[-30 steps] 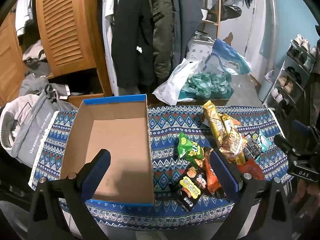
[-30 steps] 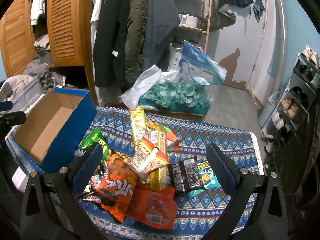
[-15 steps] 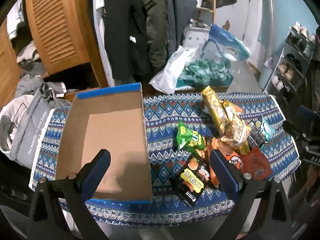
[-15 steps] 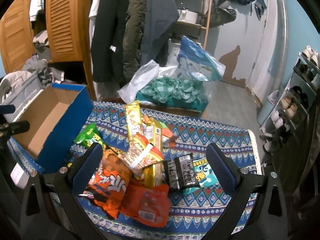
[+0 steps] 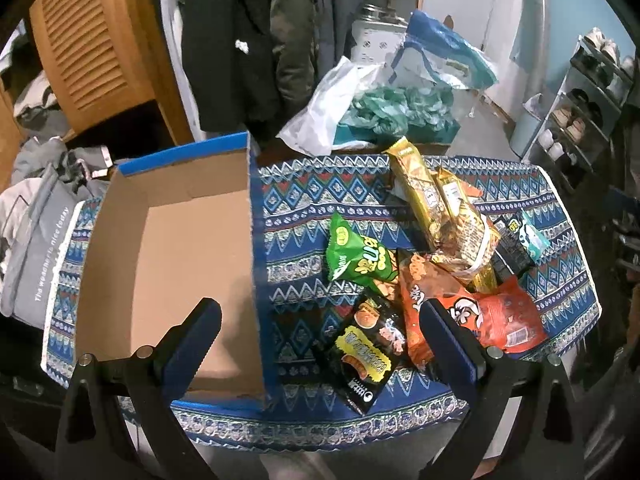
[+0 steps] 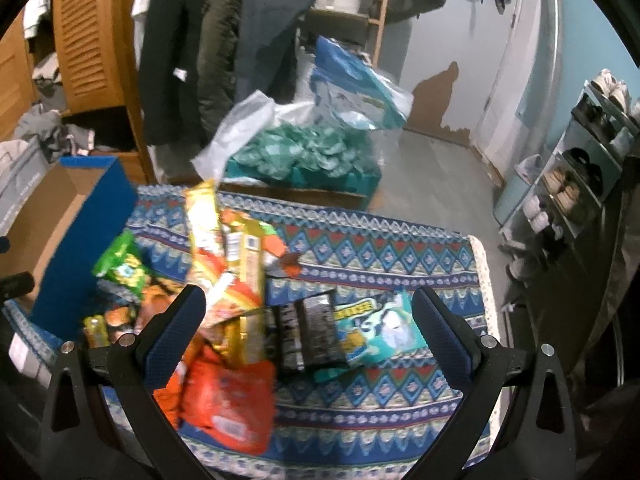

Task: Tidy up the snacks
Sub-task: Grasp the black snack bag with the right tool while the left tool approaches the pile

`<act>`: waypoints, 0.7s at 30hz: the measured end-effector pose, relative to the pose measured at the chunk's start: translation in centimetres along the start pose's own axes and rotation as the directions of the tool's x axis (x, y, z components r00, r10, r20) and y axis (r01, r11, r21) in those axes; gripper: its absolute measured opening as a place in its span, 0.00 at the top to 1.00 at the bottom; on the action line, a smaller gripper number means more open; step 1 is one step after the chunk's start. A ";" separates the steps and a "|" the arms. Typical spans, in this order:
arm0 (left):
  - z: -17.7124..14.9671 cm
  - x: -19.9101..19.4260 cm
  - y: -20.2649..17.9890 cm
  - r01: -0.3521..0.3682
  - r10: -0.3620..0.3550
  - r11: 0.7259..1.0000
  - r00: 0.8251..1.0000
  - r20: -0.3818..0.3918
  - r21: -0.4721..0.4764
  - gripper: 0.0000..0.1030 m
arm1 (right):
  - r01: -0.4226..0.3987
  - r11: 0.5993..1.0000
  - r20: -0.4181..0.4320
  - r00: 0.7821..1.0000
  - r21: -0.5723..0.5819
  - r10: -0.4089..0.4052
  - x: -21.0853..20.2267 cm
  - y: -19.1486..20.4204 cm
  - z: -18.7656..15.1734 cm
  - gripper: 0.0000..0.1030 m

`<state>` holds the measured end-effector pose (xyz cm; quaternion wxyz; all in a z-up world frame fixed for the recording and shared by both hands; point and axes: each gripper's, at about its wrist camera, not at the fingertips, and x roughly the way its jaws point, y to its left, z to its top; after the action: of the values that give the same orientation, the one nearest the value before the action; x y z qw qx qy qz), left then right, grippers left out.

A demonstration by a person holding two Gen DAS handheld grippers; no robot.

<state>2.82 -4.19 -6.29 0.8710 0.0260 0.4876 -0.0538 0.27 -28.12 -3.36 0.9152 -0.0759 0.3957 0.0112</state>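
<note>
Lowered closer over the snack pile (image 6: 240, 300), my right gripper (image 6: 308, 316) and left gripper (image 5: 320, 328) gape, holding nothing; cardboard box (image 5: 168, 248) bare inside.

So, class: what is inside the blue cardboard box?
The blue cardboard box shows only bare brown floor; no snacks. The left tongs cover its near corner.

blue box (image 5: 256, 208), zigzag-patterned blue cloth (image 5: 320, 184), green packet (image 5: 356, 256)

Left tool (image 5: 320, 334) jaws spread wide, empty. Right tool (image 6: 308, 320) likewise, though view blurred.
</note>
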 end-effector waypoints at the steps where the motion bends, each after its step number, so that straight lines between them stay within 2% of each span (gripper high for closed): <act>1: 0.1 0.3 -0.1 0.004 -0.004 1.000 1.000 -0.005 -0.001 0.03 | 0.003 1.000 -0.013 1.000 0.006 -0.003 0.5 -0.5 0.1 0.02; 5: 0.4 1.6 -0.6 0.010 -0.010 1.000 1.000 -0.010 -0.001 0.02 | 0.005 0.999 -0.088 0.996 0.044 -0.001 3.1 -2.4 0.0 0.02; 10: 0.6 3.4 -1.3 -0.004 0.005 1.000 0.999 -0.035 0.022 0.02 | 0.004 0.998 -0.170 0.985 0.057 0.005 6.0 -2.8 -0.4 0.02; 15: 0.1 5.2 -1.9 0.009 -0.007 1.000 0.996 -0.093 0.024 0.02 | 0.036 0.999 -0.261 0.965 -0.004 -0.036 9.9 -2.4 -1.2 0.02; 21: -0.1 6.7 -2.0 0.020 -0.018 1.000 0.993 -0.120 0.015 0.02 | -0.003 1.000 -0.343 0.939 0.029 0.013 13.1 -2.4 -2.7 0.02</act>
<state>5.96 -6.60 -12.10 0.8393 0.0316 0.5389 -0.0645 7.46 -31.45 -14.36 0.8331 -0.0621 0.5496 -0.0039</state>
